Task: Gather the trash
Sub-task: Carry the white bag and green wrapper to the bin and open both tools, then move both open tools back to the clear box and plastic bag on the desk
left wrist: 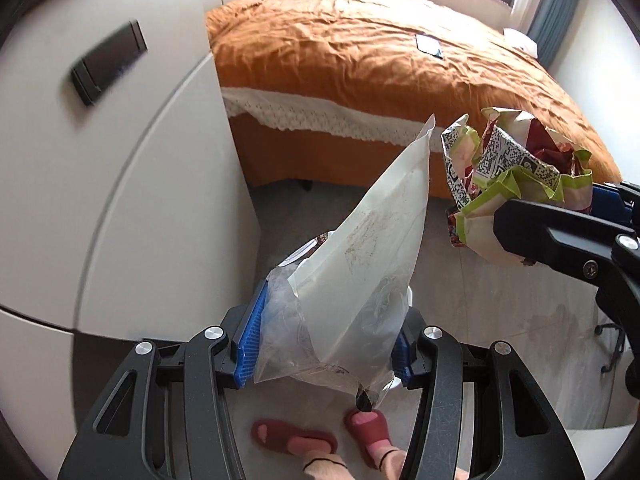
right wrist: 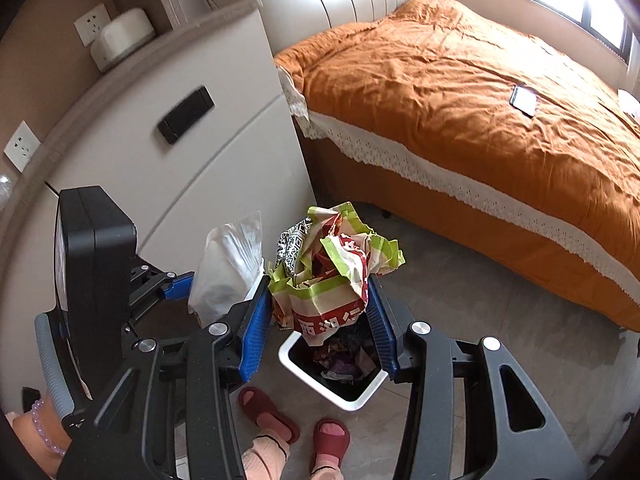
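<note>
My left fingers pinch a plastic bag, my right fingers clamp a crumpled wrapper above the bin; letting go off-centre could drop either onto the floor.

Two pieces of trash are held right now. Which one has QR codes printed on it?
The crumpled green-and-red wrapper in the right gripper, above the bin. The clear plastic bag in the left gripper is see-through and unprinted.

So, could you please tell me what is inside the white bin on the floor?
The white bin has a dark inside holding crumpled wrappers in purple, red and white. The crumpled paper bag hangs over its far part, hiding what lies there and deeper down.
</note>
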`<state>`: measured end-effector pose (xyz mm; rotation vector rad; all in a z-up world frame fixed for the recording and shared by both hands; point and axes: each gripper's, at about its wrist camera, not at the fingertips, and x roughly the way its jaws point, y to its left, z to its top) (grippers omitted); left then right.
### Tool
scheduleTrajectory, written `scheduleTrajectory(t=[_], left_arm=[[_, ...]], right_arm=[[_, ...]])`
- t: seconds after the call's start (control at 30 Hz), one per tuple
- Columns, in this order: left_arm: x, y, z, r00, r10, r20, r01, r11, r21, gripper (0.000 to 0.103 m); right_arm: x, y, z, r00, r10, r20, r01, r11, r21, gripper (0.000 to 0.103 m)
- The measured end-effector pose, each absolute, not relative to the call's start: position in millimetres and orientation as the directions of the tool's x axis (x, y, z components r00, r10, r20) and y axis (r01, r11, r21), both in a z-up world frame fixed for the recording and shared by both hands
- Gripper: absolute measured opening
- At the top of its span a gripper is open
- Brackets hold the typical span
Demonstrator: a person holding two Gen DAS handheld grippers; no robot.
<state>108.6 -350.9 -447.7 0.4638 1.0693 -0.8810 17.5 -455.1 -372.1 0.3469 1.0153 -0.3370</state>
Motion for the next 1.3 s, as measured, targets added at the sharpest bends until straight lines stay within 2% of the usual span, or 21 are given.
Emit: scheduleTrajectory(t=[0.3,0.33,0.4,0.43,0.47,0.5,0.57,0.63,0.77,0.9,1.3], left_arm=[[102.5,-360.0,-562.3,0.063,-0.400,-0.914,0.824,0.538,-0.179,0.056],[102.3,-360.0,-574.4,0.045,-0.405,-0.913,0.823,0.533,-0.196,0.059],[102.6,-360.5,-596.9,-0.005,-0.410,-0.912,0.819,0.522,-0.239,0.074],[101.9,-359.2,-608.4,-0.017,-0.409,-0.913,0.816,0.521,-0.249,0.090],[101.0,-359.4,-616.4,-0.014,-0.400,-0.917,0.817,0.524,-0.241,0.098],[99.6,-359.1,-625.2,-0.026,-0.393,-0.919,0.820,0.517,-0.245,0.098],[97.9,-361.0,-637.5,-0.041,-0.380,-0.924,0.823,0.512,-0.247,0.098],[95.5,-361.1,-644.4,-0.042,-0.366,-0.930,0.829,0.507,-0.237,0.098],[93.4,-358.9,-633.9,-0.027,-0.359,-0.933,0.830,0.512,-0.221,0.098],[94.7,-354.0,-607.4,-0.010,-0.379,-0.925,0.819,0.527,-0.225,0.098],[89.2,-340.0,-455.3,0.129,-0.489,-0.863,0.806,0.559,-0.196,0.098]], right_arm=[[18.2,-459.5,-500.3,0.373,-0.050,-0.926,0.471,0.871,0.143,0.047],[17.7,-460.6,-513.5,0.365,-0.042,-0.930,0.477,0.867,0.148,0.047],[17.5,-462.2,-534.5,0.353,-0.024,-0.935,0.482,0.861,0.160,0.048],[17.5,-463.0,-542.9,0.347,-0.018,-0.938,0.484,0.860,0.163,0.050],[18.1,-464.6,-551.3,0.335,-0.015,-0.942,0.484,0.861,0.158,0.058],[18.9,-466.2,-559.3,0.324,-0.003,-0.946,0.484,0.860,0.163,0.079],[16.7,-469.1,-566.6,0.318,-0.019,-0.948,0.506,0.849,0.153,0.099],[13.2,-470.2,-569.2,0.307,-0.016,-0.952,0.515,0.843,0.152,0.099],[9.1,-472.1,-560.3,0.299,-0.043,-0.953,0.529,0.839,0.128,0.099],[8.4,-470.5,-527.8,0.334,-0.067,-0.940,0.528,0.840,0.128,0.099],[8.6,-453.4,-378.9,0.502,-0.112,-0.858,0.438,0.888,0.140,0.099]])
